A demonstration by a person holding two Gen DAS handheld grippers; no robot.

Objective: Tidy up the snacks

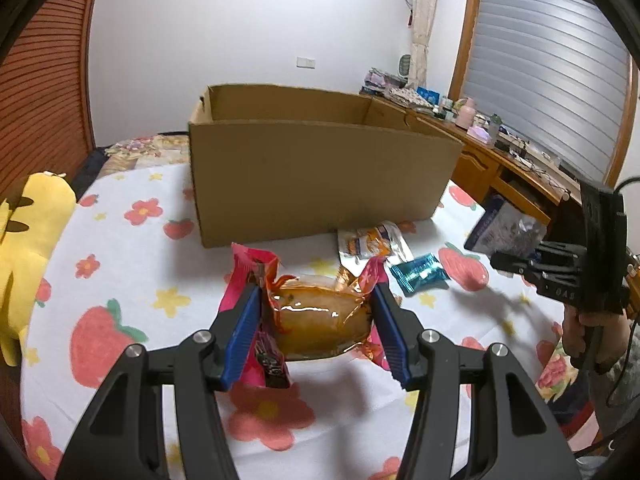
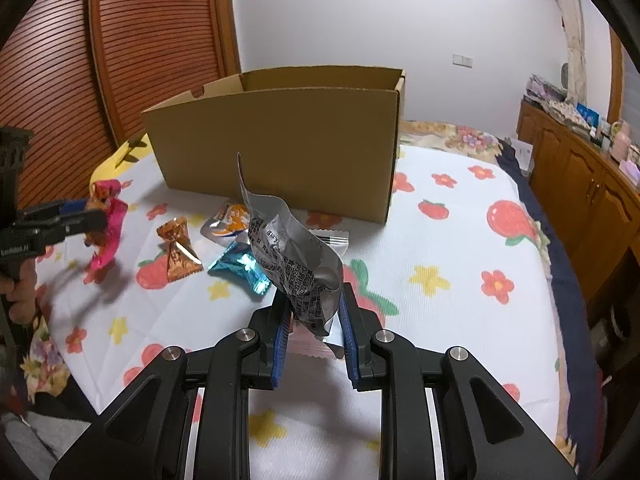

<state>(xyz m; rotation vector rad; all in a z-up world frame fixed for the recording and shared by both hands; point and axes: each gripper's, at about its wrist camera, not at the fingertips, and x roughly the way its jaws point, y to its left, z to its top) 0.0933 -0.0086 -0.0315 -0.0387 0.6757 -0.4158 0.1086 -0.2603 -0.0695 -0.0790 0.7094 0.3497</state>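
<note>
A: The left gripper [image 1: 316, 316] is clamping the orange-pink snack [image 1: 320, 320] in its jaws; the right gripper [image 2: 314, 320] is pinching the silver packet [image 2: 292, 256], both before the cardboard box [image 1: 320, 176].

B: The thin foil may be slipping out before the box.

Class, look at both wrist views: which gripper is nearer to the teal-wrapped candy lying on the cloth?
Right. The right gripper hovers just beside the teal candy, holding a silver packet; the left gripper is farther off, past the bronze candy.
</note>
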